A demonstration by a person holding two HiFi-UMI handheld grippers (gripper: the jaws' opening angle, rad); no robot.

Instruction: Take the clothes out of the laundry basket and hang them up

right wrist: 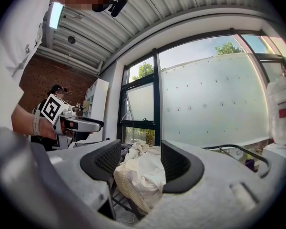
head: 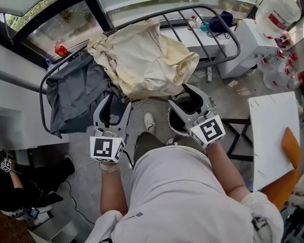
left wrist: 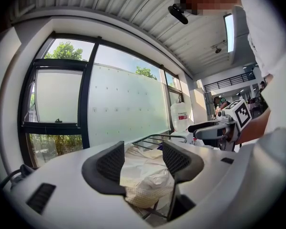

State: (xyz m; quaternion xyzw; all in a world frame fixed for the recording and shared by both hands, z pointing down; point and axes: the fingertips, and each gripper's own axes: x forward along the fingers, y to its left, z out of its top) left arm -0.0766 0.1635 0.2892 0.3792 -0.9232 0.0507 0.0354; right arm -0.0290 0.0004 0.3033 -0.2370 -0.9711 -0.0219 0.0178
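Left gripper [head: 115,106]: lower left of centre in the head view, pointing up-frame at the rack. Its jaws stand well apart with nothing gripped. In the left gripper view [left wrist: 144,165] cream cloth shows in the gap, but it lies beyond the pads and is not touching them.
Right gripper [head: 186,101]: just right of centre in the head view. Its jaws stand wide apart and hold nothing. In the right gripper view [right wrist: 136,165] the same cloth shows past the pads, untouched.
Cream garment [head: 142,59]: bunched over the rack, upper centre of the head view, 1 corner hanging toward the grippers.
Grey garment [head: 76,92]: draped over the rack's left end, just beside the cream garment and the left gripper's tips.
Drying rack [head: 224,23]: dark metal bars below the window, running from upper right to middle left.
Laundry basket [head: 171,124]: round, white-rimmed and dark inside, on the floor under the right gripper and mostly covered by it. I cannot tell its contents.
White table [head: 273,130]: right edge of the head view.
Water jug [head: 276,6]: upper right corner.
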